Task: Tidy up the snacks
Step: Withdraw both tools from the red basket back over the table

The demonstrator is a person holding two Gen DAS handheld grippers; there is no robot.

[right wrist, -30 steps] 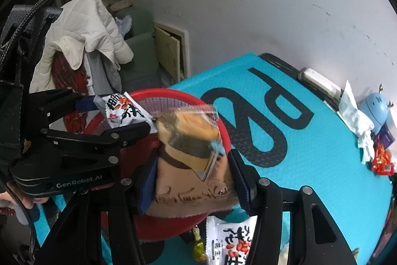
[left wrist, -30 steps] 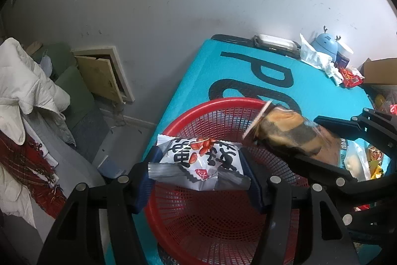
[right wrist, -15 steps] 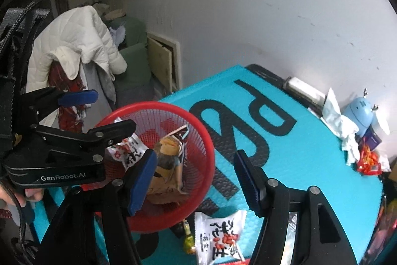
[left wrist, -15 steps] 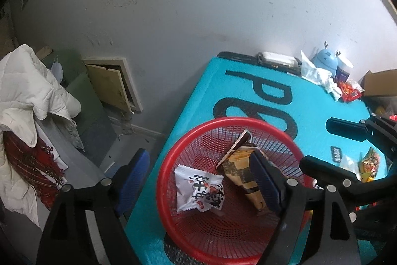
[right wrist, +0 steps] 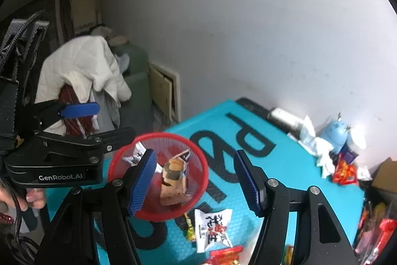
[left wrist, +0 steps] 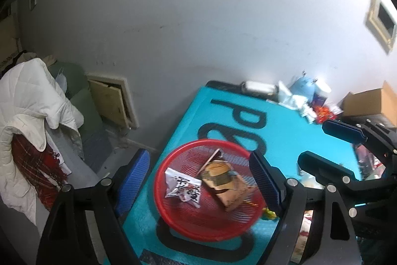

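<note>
Left wrist view: a turquoise table mat [left wrist: 285, 131] printed with large black letters is seen below a pale grey wall [left wrist: 198, 16]. At the mat's far edge a white tissue [left wrist: 295, 101], a blue figurine [left wrist: 304, 87] and a cardboard box [left wrist: 367, 101] are gathered. Beside the table a white quilted jacket [left wrist: 32, 96] is draped over a chair.

A red mesh basket [left wrist: 198, 225] is set on the near corner of the mat. Inside it a white peanut packet [left wrist: 182, 188] and a brown snack bag [left wrist: 225, 184] are laid side by side, touching. The left gripper [left wrist: 198, 180] is held above the basket with its blue-padded jaws spread wide and nothing between them; both packets are framed in the gap, well below the pads.

In the right wrist view the right gripper [right wrist: 196, 180] is likewise spread wide and empty, with the basket [right wrist: 198, 160] seen between its fingers and the brown bag [right wrist: 173, 185] standing inside. A second white peanut packet [right wrist: 213, 227] is left on the mat just outside the basket, near red wrappers [right wrist: 223, 255].
</note>
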